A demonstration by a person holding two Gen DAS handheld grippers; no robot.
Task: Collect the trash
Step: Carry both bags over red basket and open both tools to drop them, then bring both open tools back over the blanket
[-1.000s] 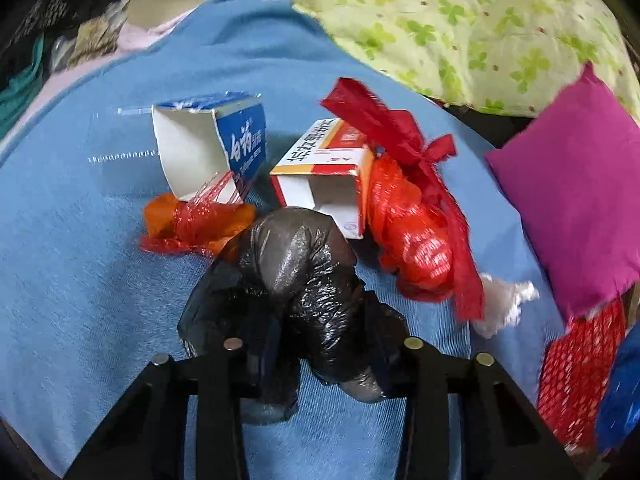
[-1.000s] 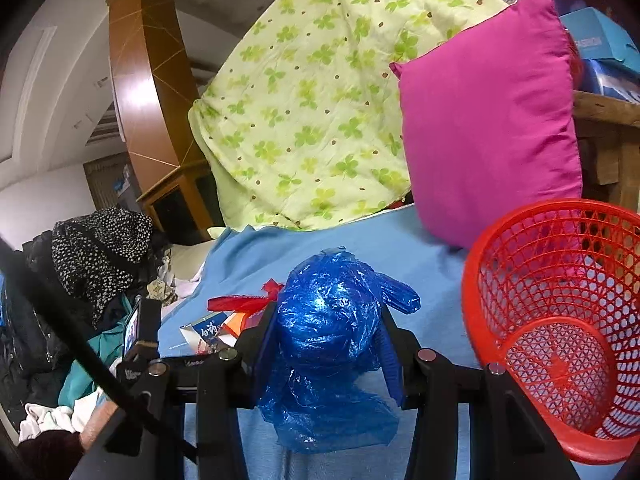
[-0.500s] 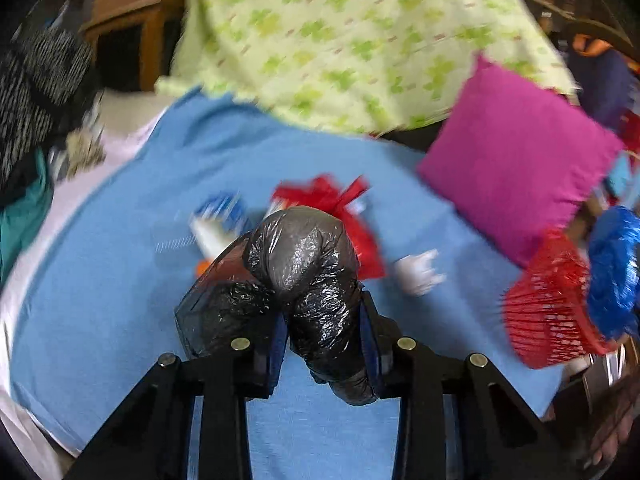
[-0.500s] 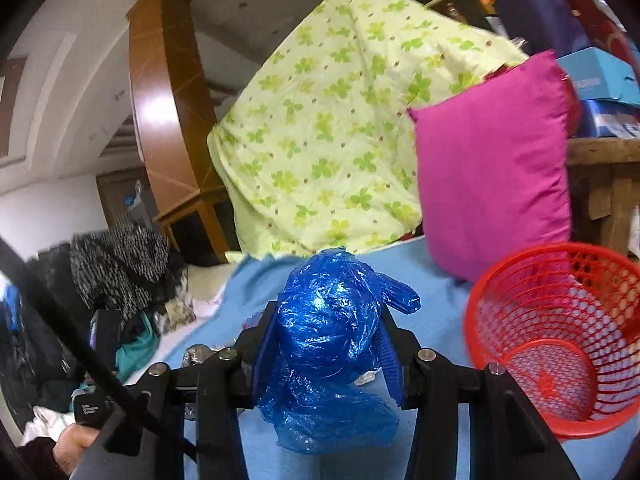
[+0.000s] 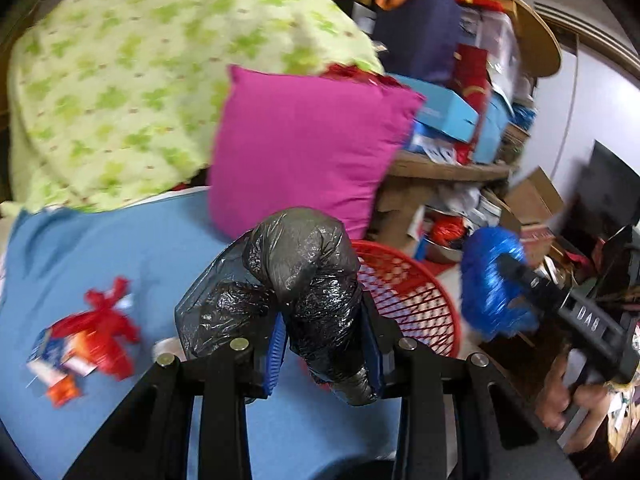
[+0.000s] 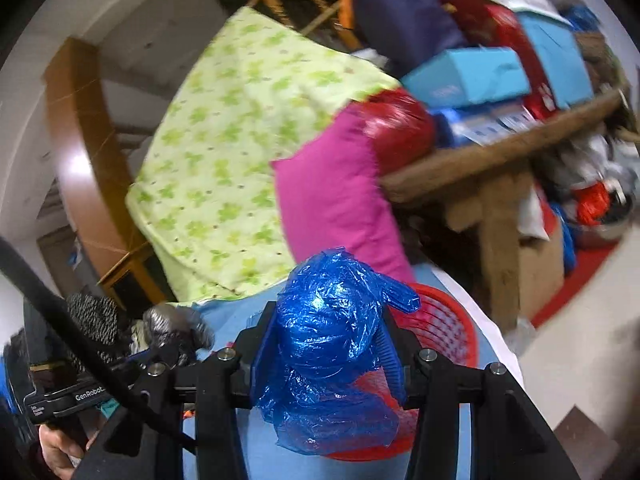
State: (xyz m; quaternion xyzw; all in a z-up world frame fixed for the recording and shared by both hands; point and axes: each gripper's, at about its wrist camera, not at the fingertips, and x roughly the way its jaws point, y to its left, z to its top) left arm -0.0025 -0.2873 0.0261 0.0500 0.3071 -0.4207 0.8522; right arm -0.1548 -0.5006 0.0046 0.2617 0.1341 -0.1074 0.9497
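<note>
On the blue bedsheet [image 5: 120, 248] at far left, a blurred heap of red netting and cartons [image 5: 88, 344] is lying, apparently untouched. The left gripper [image 5: 324, 344] is pinching a crumpled black plastic bag [image 5: 296, 276], glossy and knotted, which is bulging above its blue pads in front of the red mesh basket [image 5: 416, 300]. Further right, the right gripper [image 6: 326, 356] is clamping a wrinkled blue plastic bag [image 6: 328, 320], hanging just before the basket's rim.

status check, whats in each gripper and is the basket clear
Left gripper shut on black plastic bag. Right gripper shut on blue plastic bag. Red basket just ahead, nothing blocking it.
</note>
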